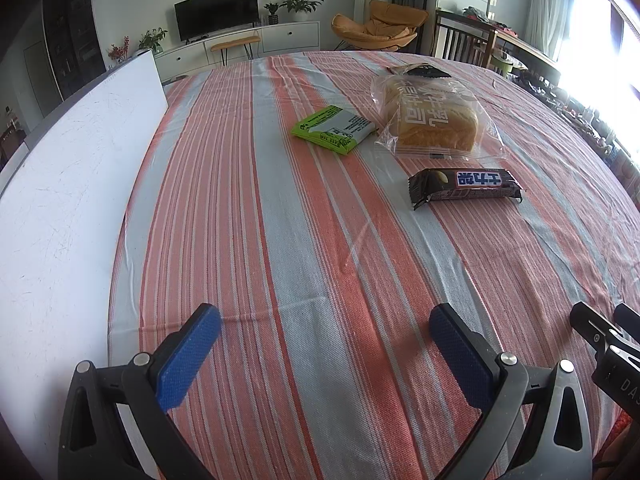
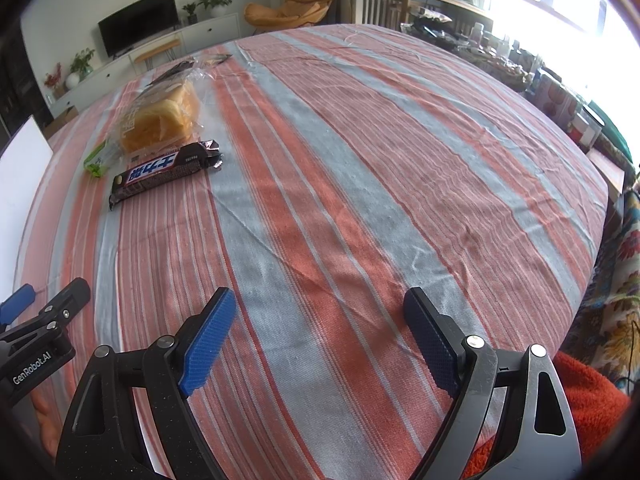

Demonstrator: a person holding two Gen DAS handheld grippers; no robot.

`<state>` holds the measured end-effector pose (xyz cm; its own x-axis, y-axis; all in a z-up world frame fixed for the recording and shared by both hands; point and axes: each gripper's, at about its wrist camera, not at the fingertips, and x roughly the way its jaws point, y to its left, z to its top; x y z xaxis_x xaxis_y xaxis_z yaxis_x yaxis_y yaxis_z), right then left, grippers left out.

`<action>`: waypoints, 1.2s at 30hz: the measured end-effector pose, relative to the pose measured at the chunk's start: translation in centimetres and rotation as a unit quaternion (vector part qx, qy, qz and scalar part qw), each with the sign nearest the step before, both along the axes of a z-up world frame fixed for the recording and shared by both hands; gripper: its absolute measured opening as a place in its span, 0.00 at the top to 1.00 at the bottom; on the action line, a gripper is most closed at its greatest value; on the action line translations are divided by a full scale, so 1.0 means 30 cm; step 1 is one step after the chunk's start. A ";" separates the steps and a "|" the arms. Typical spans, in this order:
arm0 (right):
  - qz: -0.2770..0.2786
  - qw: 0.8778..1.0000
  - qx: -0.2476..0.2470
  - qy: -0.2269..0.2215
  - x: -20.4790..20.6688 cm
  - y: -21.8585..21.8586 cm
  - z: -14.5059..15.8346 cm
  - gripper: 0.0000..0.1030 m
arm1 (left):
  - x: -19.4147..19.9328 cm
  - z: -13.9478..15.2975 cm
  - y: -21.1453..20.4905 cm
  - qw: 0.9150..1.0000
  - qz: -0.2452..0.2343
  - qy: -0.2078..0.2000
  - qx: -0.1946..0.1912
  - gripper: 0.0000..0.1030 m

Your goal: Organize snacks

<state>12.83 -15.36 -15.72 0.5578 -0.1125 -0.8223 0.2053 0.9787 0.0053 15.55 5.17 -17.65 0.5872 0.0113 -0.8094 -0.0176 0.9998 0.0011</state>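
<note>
So far nothing is in hand: the left gripper (image 1: 325, 350) and the right gripper (image 2: 319, 336) both hover low over the near part of the striped tablecloth (image 1: 280, 240) that covers the counter, each with its jaws wide apart and only cloth between the blue pads. The snacks lie well ahead, grouped toward the far side. A chocolate bar (image 1: 466, 186) in a dark wrapper is nearest, lying flat and crosswise; just behind it sits a loaf of bread (image 1: 430, 124) in a clear, loose bag, and beside that, to the left, a green packet (image 1: 334, 130) lies flat on the cloth. A white board (image 1: 72, 200) runs along the left edge.

Several things could spoil a pick from here. The bar and the green packet are thin and flat, so jaws coming down steeply will probably scrape the cloth or pinch a fold of it along with the wrapper, dragging the cloth and shifting everything on it. The bread is soft; a firm squeeze would likely crush it, while a hold on the slack plastic alone may slip or let the loaf swing. The three items lie close together, so a reach for one risks nudging its neighbour. No bin or tray is in view, so where the snacks should go is unclear.
</note>
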 end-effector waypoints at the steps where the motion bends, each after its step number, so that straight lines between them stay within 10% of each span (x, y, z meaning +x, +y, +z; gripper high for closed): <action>1: 0.000 1.000 0.000 0.000 0.000 0.000 0.000 0.14 | 0.000 0.000 0.000 1.000 0.000 0.000 0.000 0.00; 24: 0.000 1.000 0.000 0.000 -0.001 0.000 0.001 0.14 | 0.003 0.001 -0.001 1.000 0.000 0.000 0.000 0.00; 28: 0.001 1.000 0.001 0.001 -0.003 0.003 0.000 0.14 | 0.041 0.007 0.007 0.998 -0.002 0.055 -0.002 0.00; 36: 0.002 1.000 0.002 0.001 -0.004 0.004 -0.002 0.13 | 0.174 0.218 0.090 0.996 0.037 0.053 -0.057 0.01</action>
